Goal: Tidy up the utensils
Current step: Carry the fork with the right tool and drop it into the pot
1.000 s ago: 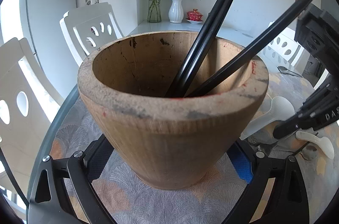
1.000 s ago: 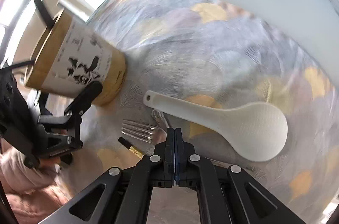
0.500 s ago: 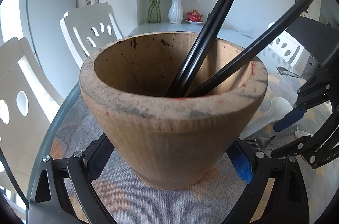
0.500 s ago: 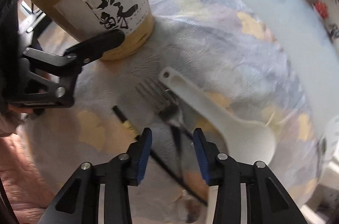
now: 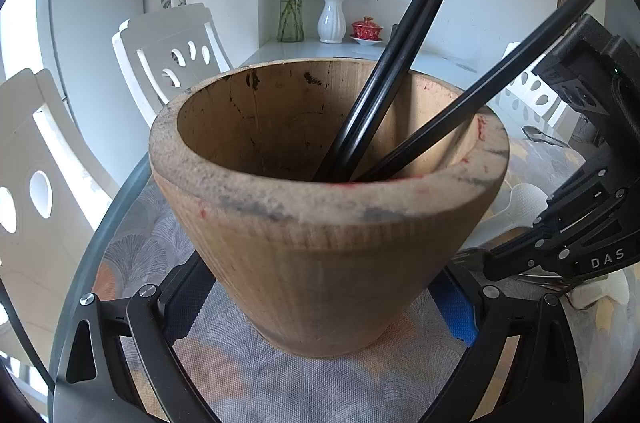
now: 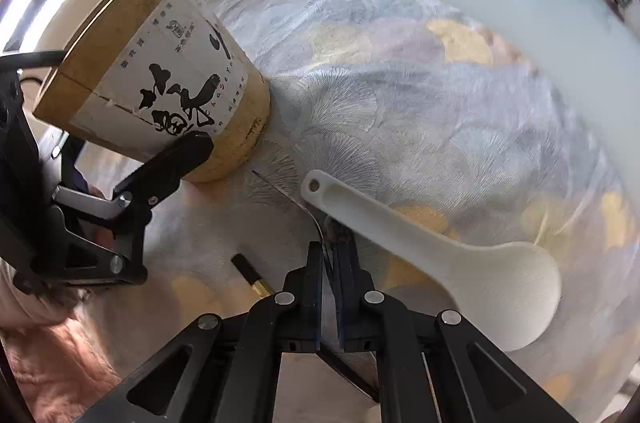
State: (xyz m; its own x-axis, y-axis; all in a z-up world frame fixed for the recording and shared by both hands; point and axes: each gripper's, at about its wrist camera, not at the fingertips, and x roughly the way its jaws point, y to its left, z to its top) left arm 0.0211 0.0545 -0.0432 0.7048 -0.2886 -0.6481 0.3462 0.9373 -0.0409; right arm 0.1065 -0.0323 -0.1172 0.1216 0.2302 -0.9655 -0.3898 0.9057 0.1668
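Observation:
A wooden utensil holder [image 5: 328, 223] stands on the patterned tablecloth with three black chopsticks [image 5: 384, 95] leaning in it. My left gripper [image 5: 320, 303] is shut on the holder's base, a finger on each side. In the right wrist view the holder [image 6: 160, 79] bears a white label with black characters. My right gripper [image 6: 330, 251] is shut on the neck of a metal fork [image 6: 288, 195], seen edge-on, its tines pointing at the holder. A white rice paddle [image 6: 440, 255] lies just right of the fork.
A black chopstick with a gold band [image 6: 252, 275] lies on the cloth left of my right gripper. A metal spoon [image 5: 540, 135] lies further back. White chairs [image 5: 172, 51] surround the table. Vases [image 5: 332, 19] and a red cup stand on a far counter.
My right gripper opened, came down over the fork and closed on it. The fork has turned edge-on. My left gripper and the holder have not moved.

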